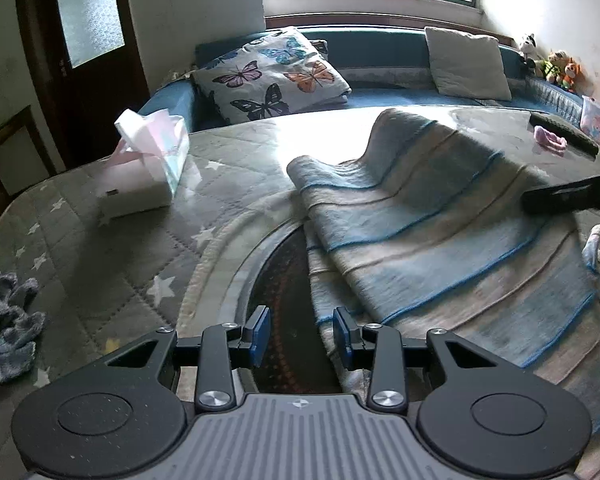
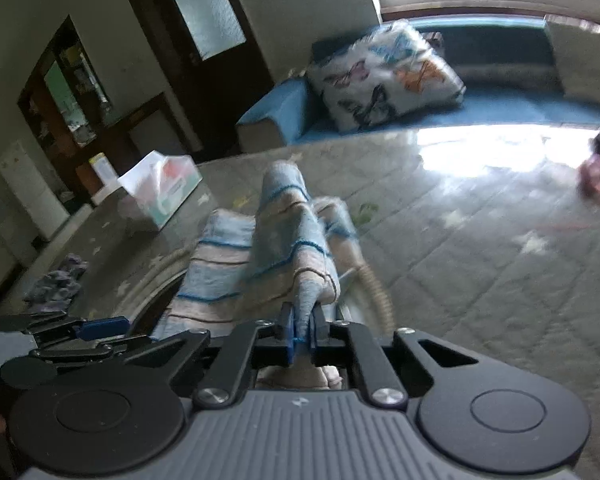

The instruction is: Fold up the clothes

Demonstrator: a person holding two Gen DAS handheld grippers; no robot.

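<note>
A blue-and-beige striped garment [image 1: 432,236] lies partly lifted over the glass-topped table, its far edge raised toward the right. My left gripper [image 1: 302,334] is open just left of the garment's near edge, with nothing between its blue pads. In the right wrist view my right gripper [image 2: 302,334] is shut on a pinched fold of the striped garment [image 2: 288,248], which rises in a ridge ahead of it. The right gripper's dark finger [image 1: 572,198] shows at the right edge of the left wrist view. The left gripper [image 2: 100,330] appears low at the left of the right wrist view.
A tissue box [image 1: 152,160] stands on the grey star-patterned table cover [image 1: 100,240] at the left. A grey crumpled cloth [image 1: 8,320] lies at the near left. A pink item [image 1: 550,140] and a dark remote sit at the far right. A blue sofa with a butterfly cushion [image 1: 272,72] is behind.
</note>
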